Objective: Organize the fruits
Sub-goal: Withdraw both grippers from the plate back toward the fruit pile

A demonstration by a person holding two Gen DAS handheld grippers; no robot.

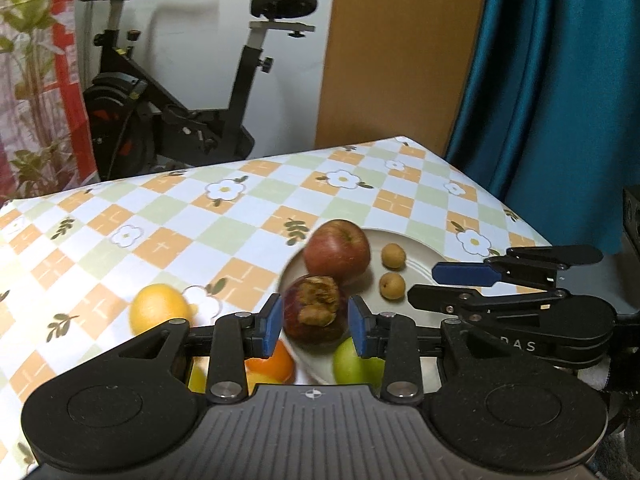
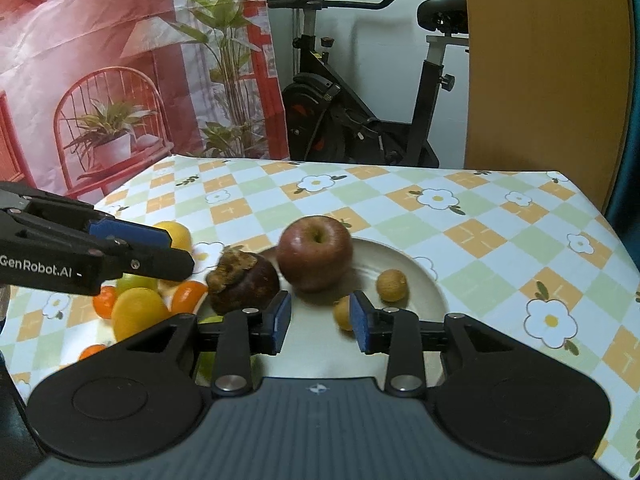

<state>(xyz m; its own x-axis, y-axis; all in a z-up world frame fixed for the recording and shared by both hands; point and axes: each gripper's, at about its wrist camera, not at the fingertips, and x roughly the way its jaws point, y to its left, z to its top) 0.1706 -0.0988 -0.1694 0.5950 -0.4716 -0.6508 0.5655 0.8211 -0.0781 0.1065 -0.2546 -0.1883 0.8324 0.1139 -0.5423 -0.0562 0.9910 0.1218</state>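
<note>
My left gripper (image 1: 315, 322) is shut on a dark purple mangosteen (image 1: 314, 309) and holds it over the left edge of a white plate (image 1: 416, 248). On the plate lie a red apple (image 1: 337, 251) and two small tan longans (image 1: 393, 256). In the right wrist view the mangosteen (image 2: 243, 282) hangs at the plate's (image 2: 416, 280) left rim beside the apple (image 2: 315, 253), with the left gripper's fingers (image 2: 132, 236) reaching in from the left. My right gripper (image 2: 320, 322) is open and empty over the plate's near part, next to a longan (image 2: 343, 313).
Left of the plate on the checked tablecloth (image 2: 500, 240) lies a heap of fruit: a lemon (image 2: 138, 316), small oranges (image 2: 188, 296) and a green fruit (image 1: 352, 364). Another lemon (image 1: 158, 310) lies apart. An exercise bike (image 1: 192, 92) stands behind the table.
</note>
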